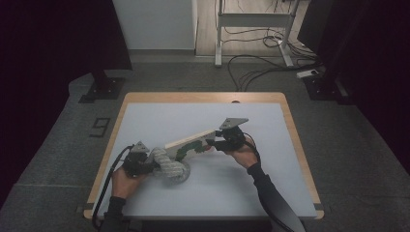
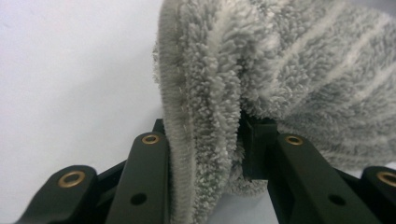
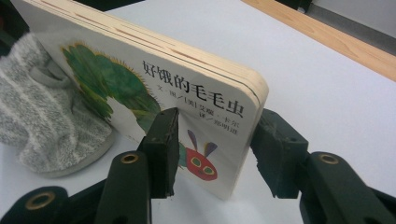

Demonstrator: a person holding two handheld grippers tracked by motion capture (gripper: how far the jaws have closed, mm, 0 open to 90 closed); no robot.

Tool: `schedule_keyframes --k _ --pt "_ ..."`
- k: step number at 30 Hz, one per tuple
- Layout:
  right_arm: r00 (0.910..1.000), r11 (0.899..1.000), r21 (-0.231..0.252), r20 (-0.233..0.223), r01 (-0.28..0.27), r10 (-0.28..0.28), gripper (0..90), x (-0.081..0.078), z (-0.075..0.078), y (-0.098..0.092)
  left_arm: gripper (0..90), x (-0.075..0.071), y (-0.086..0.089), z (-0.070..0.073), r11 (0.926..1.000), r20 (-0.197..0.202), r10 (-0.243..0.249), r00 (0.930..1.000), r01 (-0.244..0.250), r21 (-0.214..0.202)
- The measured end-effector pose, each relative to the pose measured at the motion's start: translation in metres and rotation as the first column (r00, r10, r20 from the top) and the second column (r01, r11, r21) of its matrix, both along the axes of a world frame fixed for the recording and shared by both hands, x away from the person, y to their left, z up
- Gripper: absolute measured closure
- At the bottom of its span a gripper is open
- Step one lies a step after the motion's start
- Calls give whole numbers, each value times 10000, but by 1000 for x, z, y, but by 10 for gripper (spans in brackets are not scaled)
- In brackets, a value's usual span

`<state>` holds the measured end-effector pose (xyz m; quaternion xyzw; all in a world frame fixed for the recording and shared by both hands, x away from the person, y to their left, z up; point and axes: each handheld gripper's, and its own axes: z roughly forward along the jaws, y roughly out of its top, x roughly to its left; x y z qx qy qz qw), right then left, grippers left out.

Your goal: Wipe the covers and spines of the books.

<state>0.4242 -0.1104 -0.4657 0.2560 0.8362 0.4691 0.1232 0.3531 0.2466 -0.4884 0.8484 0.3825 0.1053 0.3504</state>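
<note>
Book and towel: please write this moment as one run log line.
left gripper: shut on grey towel | right gripper: shut on board book | book tilted, lower edge at towel

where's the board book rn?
High view: the board book sits mid-table, tilted, its right end clamped in the right gripper, its lower left end against the grey fluffy slipper that the left gripper holds.

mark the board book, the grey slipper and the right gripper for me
board book (image 3: 187,88): right gripper view, on its printed cover.
grey slipper (image 2: 299,60): left gripper view, on the fluffy upper.
right gripper (image 3: 212,154): right gripper view, midway between fingertips.
</note>
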Motion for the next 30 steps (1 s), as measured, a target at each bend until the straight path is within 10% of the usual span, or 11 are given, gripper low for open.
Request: schedule_keyframes --k 18,30 --pt "10000 10000 -4 -46 -29 29 505 0 0 1 679 -4 1 58 9998 1065 -185 9941 177 83" --pt "10000 10000 0 -73 12 -12 508 0 0 1 678 -3 3 38 9991 736 -166 9972 195 -384"
